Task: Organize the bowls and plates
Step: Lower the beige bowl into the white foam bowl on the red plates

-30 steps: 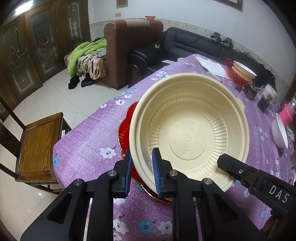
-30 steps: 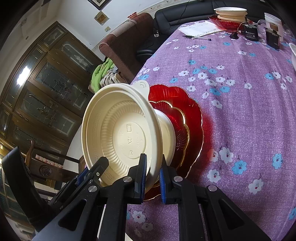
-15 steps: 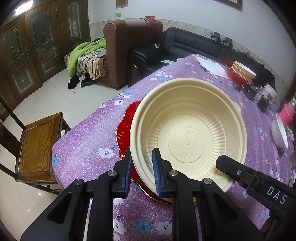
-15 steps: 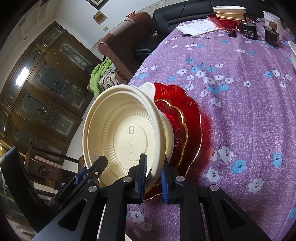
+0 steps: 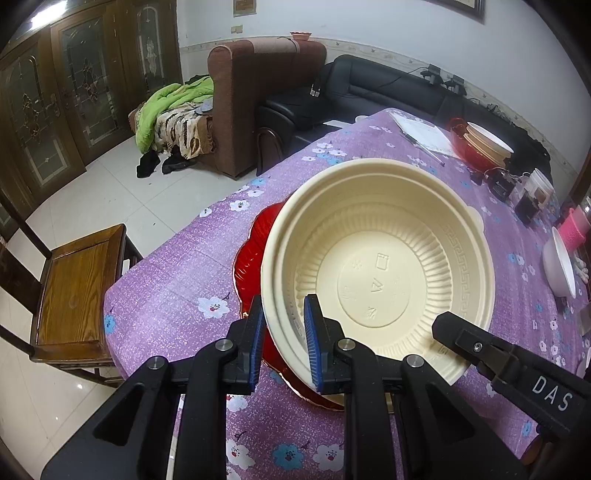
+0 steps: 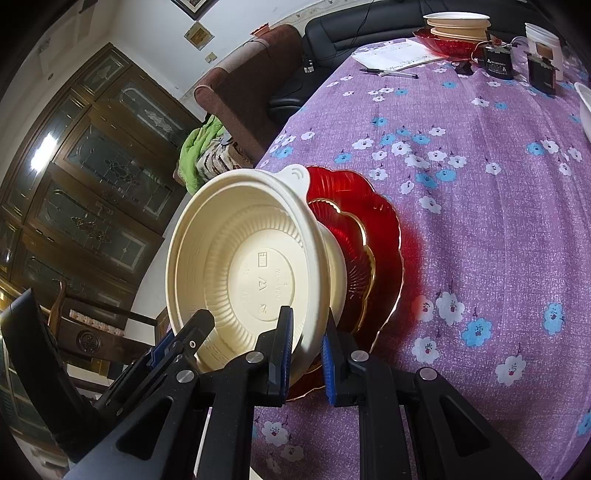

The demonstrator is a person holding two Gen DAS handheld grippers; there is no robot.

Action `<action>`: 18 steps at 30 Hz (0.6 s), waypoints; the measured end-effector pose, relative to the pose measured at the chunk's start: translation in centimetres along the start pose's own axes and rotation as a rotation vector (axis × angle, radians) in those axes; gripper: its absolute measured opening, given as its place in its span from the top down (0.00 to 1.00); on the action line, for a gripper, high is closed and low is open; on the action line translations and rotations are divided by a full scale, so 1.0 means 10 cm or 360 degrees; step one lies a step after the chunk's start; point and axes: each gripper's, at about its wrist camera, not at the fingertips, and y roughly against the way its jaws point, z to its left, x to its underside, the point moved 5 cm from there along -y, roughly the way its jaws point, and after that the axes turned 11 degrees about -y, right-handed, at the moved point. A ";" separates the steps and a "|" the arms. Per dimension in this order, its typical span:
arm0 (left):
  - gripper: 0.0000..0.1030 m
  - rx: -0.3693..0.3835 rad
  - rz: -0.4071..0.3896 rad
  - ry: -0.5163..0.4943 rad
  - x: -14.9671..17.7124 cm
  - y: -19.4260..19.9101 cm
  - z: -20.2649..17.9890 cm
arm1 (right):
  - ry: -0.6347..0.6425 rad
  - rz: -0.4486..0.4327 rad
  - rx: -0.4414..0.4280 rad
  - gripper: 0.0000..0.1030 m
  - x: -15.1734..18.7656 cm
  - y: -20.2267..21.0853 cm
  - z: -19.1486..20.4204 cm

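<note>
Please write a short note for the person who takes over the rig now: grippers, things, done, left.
Left hand-held gripper: shut on the near rim of the cream bowl.
Right hand-held gripper: shut on the same rim.
Bowl is tilted over two stacked red plates on the purple tablecloth.
Done: plates stacked.
Left: set bowl down on them. Another pile sits at the far end.

My left tool point(image 5: 282, 343) points steeply down, its two blue pads nearly together and clamped on a thin rim. My right tool point(image 6: 306, 354) tilts down the same way, also pinched narrow, just to the right of it.
</note>
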 end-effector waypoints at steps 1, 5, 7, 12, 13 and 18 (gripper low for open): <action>0.82 0.0001 0.0001 -0.0001 0.00 0.00 0.00 | -0.0001 0.0002 -0.0002 0.85 0.00 0.00 0.00; 0.82 -0.0001 0.0001 -0.0002 0.00 0.00 0.00 | -0.0010 0.0006 -0.0005 0.85 0.00 0.00 -0.01; 0.82 -0.0004 -0.0002 -0.0002 0.00 0.00 0.00 | -0.0016 0.0008 -0.0006 0.85 -0.01 -0.01 -0.02; 0.82 0.0000 0.0003 -0.0005 -0.01 0.00 -0.01 | -0.0038 0.0015 -0.0012 0.85 -0.02 -0.01 -0.06; 0.82 0.0001 0.0006 -0.0005 -0.01 0.01 0.00 | -0.0039 0.0013 -0.0011 0.85 -0.02 -0.01 -0.06; 0.82 0.0000 0.0002 -0.0003 -0.02 0.02 0.01 | -0.0038 0.0007 -0.0006 0.85 -0.02 0.00 -0.06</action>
